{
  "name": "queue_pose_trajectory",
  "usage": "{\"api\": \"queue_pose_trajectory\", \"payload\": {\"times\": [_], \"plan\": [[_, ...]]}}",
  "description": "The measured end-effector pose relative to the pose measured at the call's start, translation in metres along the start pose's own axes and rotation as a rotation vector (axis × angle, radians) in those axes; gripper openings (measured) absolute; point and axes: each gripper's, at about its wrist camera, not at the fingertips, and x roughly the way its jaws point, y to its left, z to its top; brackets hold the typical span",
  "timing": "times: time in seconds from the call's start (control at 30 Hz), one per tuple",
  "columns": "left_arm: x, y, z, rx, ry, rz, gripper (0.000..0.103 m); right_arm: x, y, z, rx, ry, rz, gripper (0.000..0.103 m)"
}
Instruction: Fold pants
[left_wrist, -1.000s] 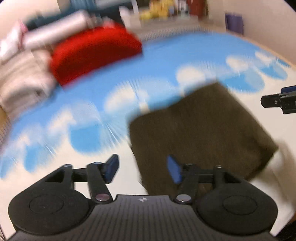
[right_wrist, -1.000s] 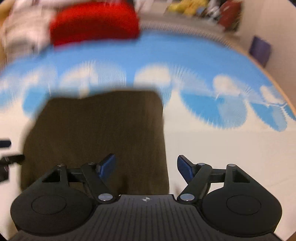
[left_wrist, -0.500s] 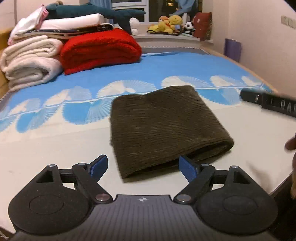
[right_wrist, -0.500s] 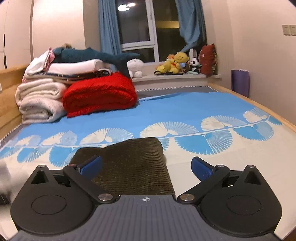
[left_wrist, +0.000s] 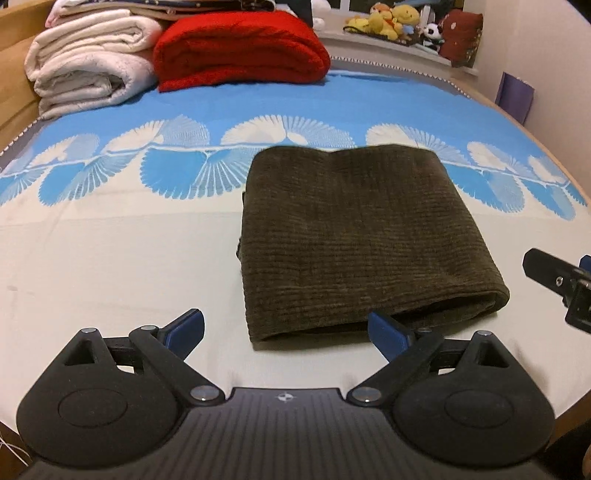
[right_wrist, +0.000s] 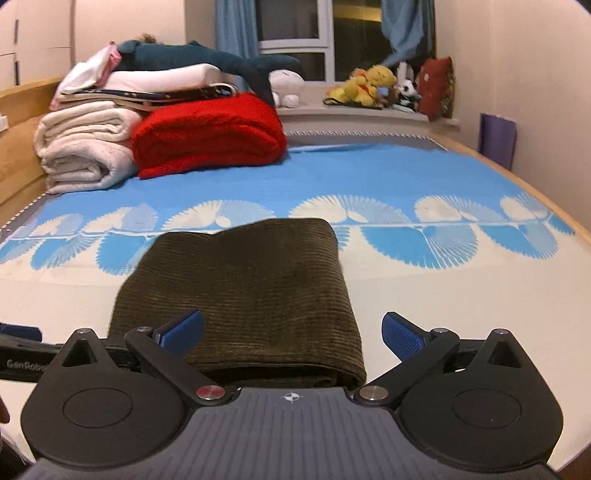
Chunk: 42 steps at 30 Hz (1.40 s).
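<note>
A bedroom: a bed (left_wrist: 110, 266) spread with a cream sheet that turns blue with white fan shapes farther back. At the far left a stack of folded white blankets (left_wrist: 88, 62) sits beside a folded red blanket (left_wrist: 240, 48); plush toys (right_wrist: 369, 86) line the window sill at the right.

Left to right in front: the left gripper (left_wrist: 286, 328) is spread wide with nothing between its blue pads; its jaws have just been opening. The pants (left_wrist: 362, 236), dark brown corduroy, lie folded into a thick rectangle near the bed's front edge, just ahead of both tools. The right gripper (right_wrist: 291, 334) is likewise released and empty.

The fold looks finished. The risk lies in either tool snagging the near rolled edge and dragging layers apart; whether the under layers sit square is hidden.
</note>
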Motion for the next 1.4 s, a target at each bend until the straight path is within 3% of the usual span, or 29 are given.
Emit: {"api": "queue_pose_trajectory", "payload": {"times": [1.4], "plan": [[0.003, -0.001, -0.001, -0.039, 0.022, -0.029, 0.097, 0.01, 0.009, -0.003, -0.053, 0.028, 0.026, 0.102]]}}
